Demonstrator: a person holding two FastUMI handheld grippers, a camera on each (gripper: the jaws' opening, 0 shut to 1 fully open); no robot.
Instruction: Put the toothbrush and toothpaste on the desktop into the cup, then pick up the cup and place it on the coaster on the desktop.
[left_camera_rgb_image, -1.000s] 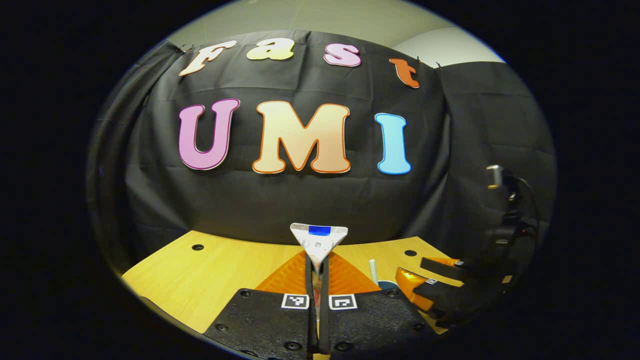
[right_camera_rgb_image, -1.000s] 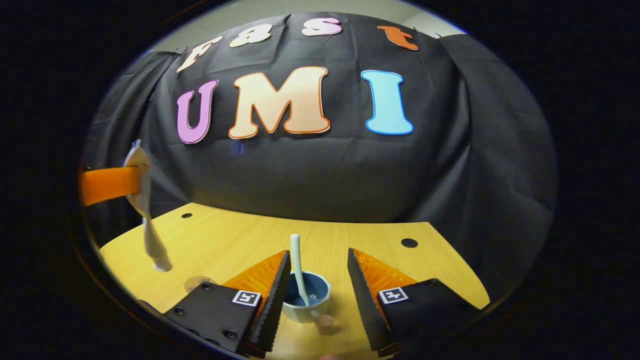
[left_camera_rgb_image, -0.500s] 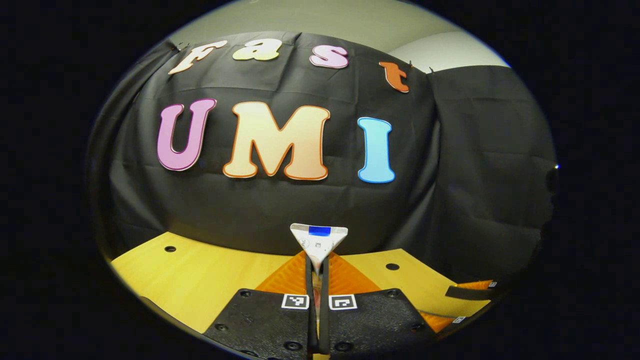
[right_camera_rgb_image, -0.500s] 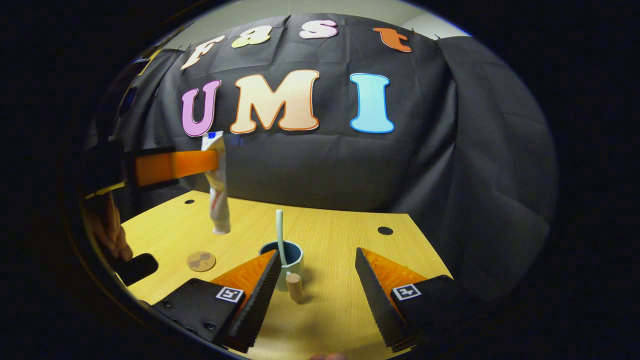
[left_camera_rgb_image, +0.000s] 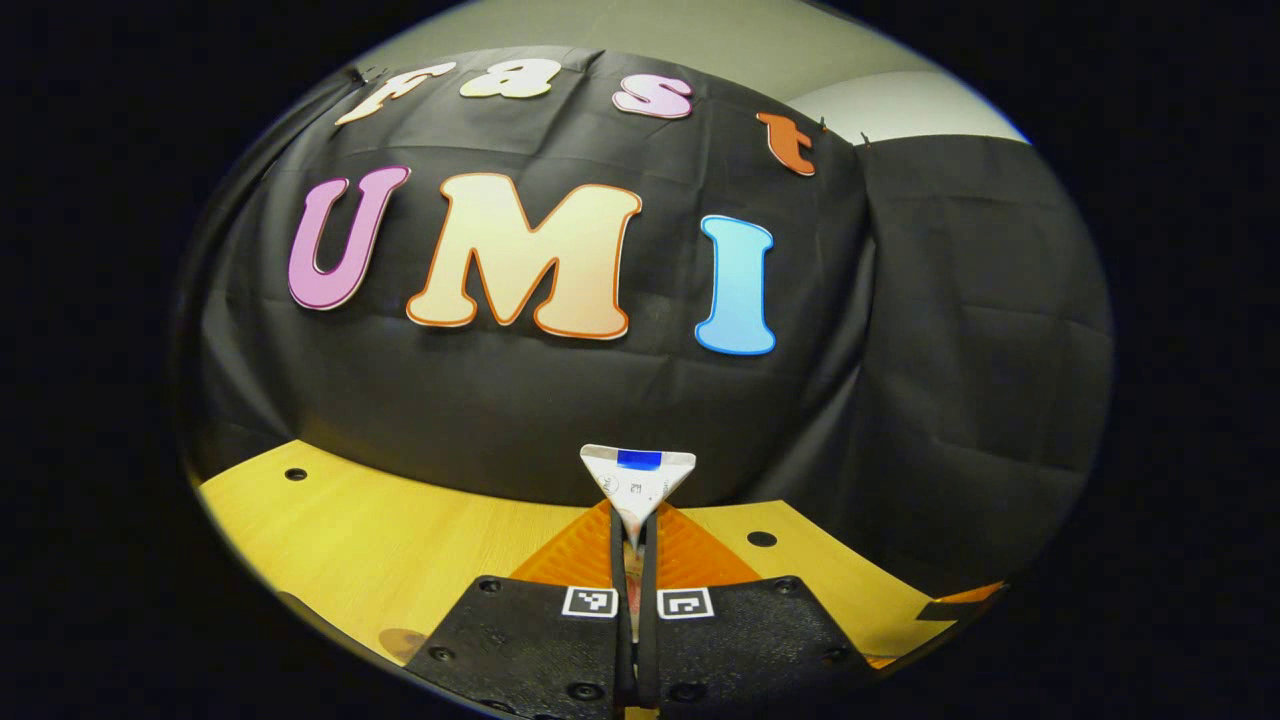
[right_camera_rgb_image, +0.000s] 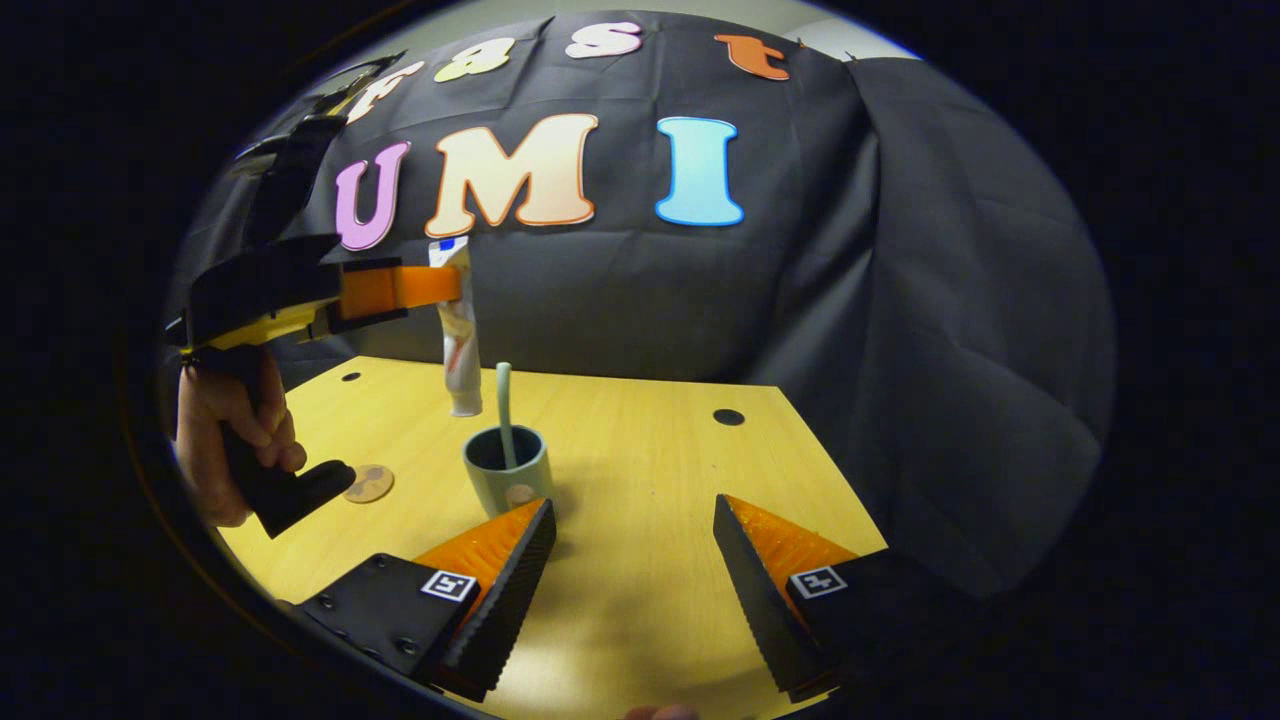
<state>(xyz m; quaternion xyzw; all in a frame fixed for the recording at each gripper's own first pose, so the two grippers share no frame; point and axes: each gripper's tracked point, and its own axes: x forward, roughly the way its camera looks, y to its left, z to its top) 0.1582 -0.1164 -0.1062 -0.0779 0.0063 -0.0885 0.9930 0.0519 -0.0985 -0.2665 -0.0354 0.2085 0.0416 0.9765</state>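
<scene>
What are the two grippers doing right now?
Left gripper: closed on the toothpaste, held in the air near the cup.
Right gripper: open, holding nothing.

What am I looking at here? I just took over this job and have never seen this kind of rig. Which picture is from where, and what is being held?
There is no robot arm: a person holds a two-finger tool in each hand, and a fisheye camera rides on each one, looking along its fingers.

In the left gripper view, the left tool is shut on the toothpaste.

The right gripper view looks past the open, empty right tool across the wooden desktop. There the person's hand holds the left tool with the toothpaste hanging upright, up and left of the cup. The toothbrush stands in the cup. The round coaster lies to its left.
</scene>
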